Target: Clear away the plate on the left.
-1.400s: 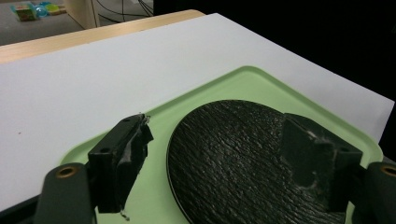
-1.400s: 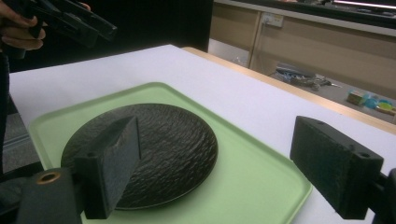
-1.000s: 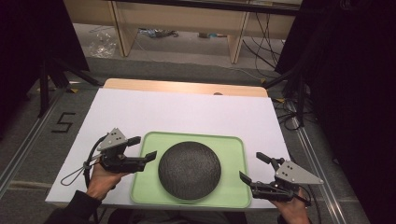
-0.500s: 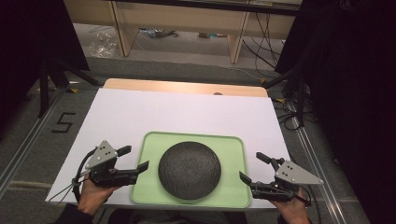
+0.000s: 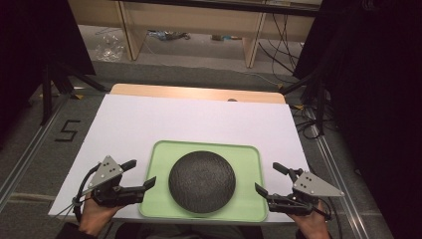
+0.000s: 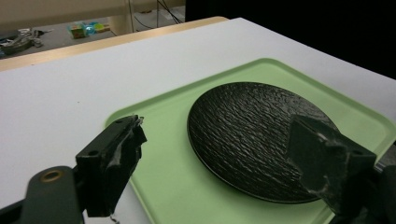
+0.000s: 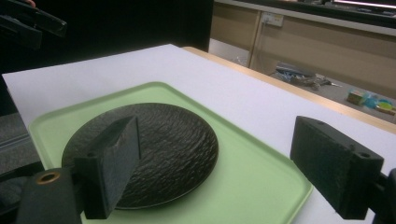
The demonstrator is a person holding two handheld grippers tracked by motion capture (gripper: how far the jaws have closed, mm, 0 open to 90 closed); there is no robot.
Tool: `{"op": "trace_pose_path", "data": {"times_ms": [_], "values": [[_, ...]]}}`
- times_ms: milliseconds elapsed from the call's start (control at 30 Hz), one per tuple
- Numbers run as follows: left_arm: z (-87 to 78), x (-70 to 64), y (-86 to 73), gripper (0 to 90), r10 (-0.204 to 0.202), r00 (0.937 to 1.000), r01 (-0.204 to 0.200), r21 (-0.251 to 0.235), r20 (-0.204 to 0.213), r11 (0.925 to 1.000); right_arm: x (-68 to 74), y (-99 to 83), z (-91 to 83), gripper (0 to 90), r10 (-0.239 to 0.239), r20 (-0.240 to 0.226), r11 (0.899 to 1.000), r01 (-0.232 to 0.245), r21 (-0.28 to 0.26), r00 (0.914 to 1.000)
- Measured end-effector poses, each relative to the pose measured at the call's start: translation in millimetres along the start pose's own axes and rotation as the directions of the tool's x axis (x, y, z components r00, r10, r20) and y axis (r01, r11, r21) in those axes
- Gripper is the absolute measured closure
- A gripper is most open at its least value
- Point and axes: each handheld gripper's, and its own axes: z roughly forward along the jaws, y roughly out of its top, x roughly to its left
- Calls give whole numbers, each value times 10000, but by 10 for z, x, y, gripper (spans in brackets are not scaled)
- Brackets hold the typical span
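A: What did the room look like, working down from the biggest thing?

B: A dim workroom with wooden shelving behind, then the white table (image 5: 199, 124), then the green tray (image 5: 159, 199) at the table's near edge, with the black plate (image 5: 202, 181) lying at the tray's middle.

A: And the grippers?

B: The left gripper (image 5: 139, 175) sat just off the tray's left rim, its jaws spread wide, the lower tip reaching over that rim. The right gripper (image 5: 267, 179) sat off the tray's right rim, jaws likewise spread. Neither touched tray or plate.

A: What had changed?

B: The left gripper had drawn back toward the tray's near-left corner from farther up that side a second before; the right had stayed put. I'd judge both were lining up to take the tray by its two sides.

A: Anything unclear?

B: In the left gripper view the plate's near-right edge was hidden behind a jaw. The clutter on the floor beyond the tray was too blurred to name.
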Motion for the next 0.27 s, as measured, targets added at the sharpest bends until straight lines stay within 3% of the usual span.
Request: {"op": "trace_pose_path", "data": {"times_ms": [133,233,267], "values": [[25,7,2,177,186,9998,-187,122,76,9998,0,-2,4,172,7,49,9999,-7,-127,10000],[29,5,-5,177,-117,9999,118,94,-9,9999,0,-2,4,172,5,35,9999,-5,-129,10000],[31,21,-2,177,54,10000,-54,136,53,9999,4,-2,3,172,47,24,9999,-46,-105,10000]]}}
